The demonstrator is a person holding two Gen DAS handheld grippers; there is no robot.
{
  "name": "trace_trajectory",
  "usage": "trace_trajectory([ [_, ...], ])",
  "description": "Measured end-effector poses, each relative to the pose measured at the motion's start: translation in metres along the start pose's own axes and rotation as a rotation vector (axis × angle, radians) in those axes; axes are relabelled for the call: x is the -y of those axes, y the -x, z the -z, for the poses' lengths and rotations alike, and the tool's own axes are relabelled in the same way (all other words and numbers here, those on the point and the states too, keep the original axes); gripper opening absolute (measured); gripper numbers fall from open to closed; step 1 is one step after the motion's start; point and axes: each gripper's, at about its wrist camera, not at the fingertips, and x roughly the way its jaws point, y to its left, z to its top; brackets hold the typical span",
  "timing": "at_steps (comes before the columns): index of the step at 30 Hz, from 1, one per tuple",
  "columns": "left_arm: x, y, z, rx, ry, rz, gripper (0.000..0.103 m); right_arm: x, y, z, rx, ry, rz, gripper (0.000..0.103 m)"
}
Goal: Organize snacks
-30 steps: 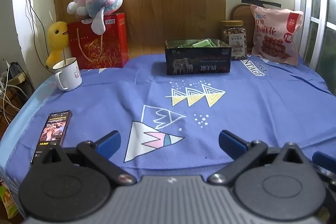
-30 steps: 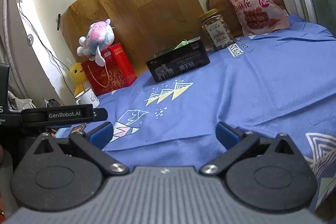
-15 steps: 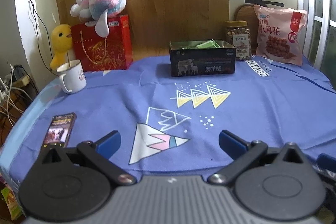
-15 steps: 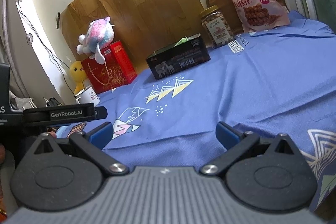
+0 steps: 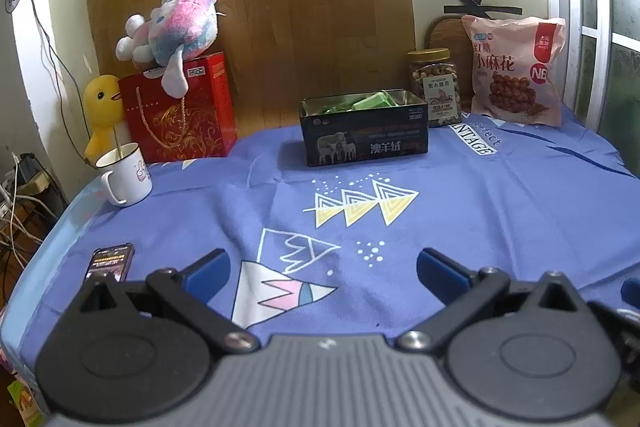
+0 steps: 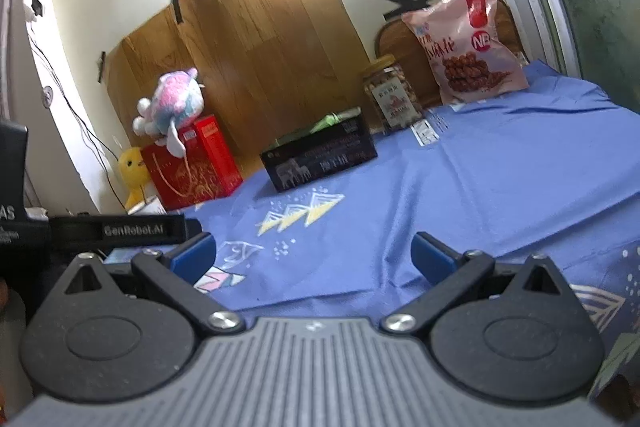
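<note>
A dark tin box with green packets inside stands at the back of the blue cloth. To its right are a clear jar of nuts and a pink snack bag leaning on the wall. My left gripper hangs open over the near part of the cloth, holding nothing. My right gripper is open too, empty, low over the cloth and far from the snacks. The left gripper's body shows at the right wrist view's left edge.
A red gift bag with a plush toy on top and a yellow duck stand back left. A white mug and a phone lie near the left table edge. A window frame runs along the right.
Both grippers have risen slightly and tilted up, so the box and snacks sit lower in view. Both stay open and empty. Nothing on the table has moved.
</note>
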Motion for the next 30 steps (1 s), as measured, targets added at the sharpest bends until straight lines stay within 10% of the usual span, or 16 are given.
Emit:
trace_trajectory([
  [30, -0.003, -0.035, 0.024, -0.165, 0.008, -0.017, 0.103, 0.001, -0.011, 0.012, -0.080, -0.034, -0.027, 0.103],
])
